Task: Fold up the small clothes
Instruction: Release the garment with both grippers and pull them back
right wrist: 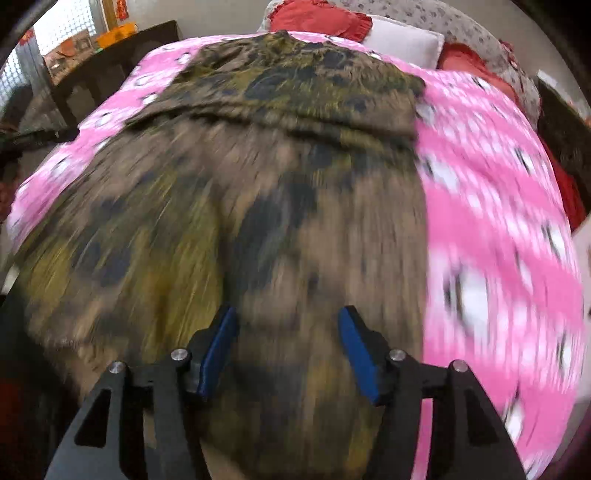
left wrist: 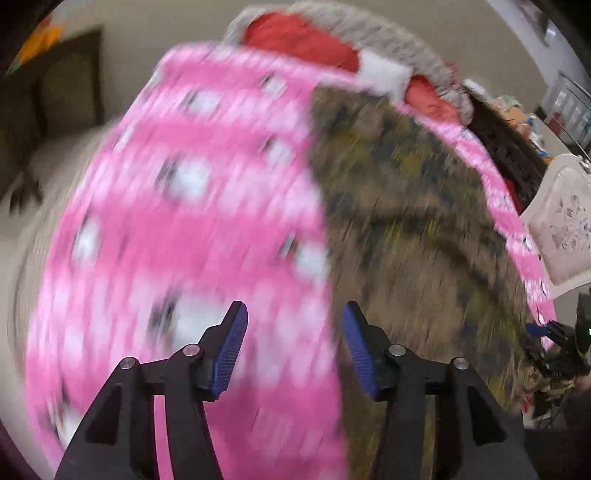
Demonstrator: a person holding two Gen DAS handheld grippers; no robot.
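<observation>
A: Where's the piece we're folding?

B: The camouflage garment point(right wrist: 258, 206), brown with olive and dark patches, lies spread on the pink bedspread point(right wrist: 498, 206) with the white cartoon print. Its far end point(right wrist: 280, 92) looks already doubled over, with a creased ridge running across it. Red pillows point(right wrist: 317, 18) sit at the head of the bed, well apart from it.

A: And the 2 tools?

B: The right gripper point(right wrist: 288, 347) hangs over the near part of the garment, fingers point(right wrist: 354, 354) apart with only cloth showing beyond the gap, nothing pinched. The left gripper point(left wrist: 295, 343) hangs over the garment's left edge where it meets the bedspread, fingers point(left wrist: 231, 350) also apart and empty. Both views are smeared, so fine detail is lost.

A: How will it handle?

B: I'd judge it light, soft and limp, with no stiffness to hold a shape. It will sag and drag if lifted by 1 point, and may pull the bedspread along if the fingers bite too deep.

A: So where to grip?

B: At the 2 near corners, 1 per gripper, taking only the garment's own layer at the hem, then carry both together so the fold lands square
</observation>
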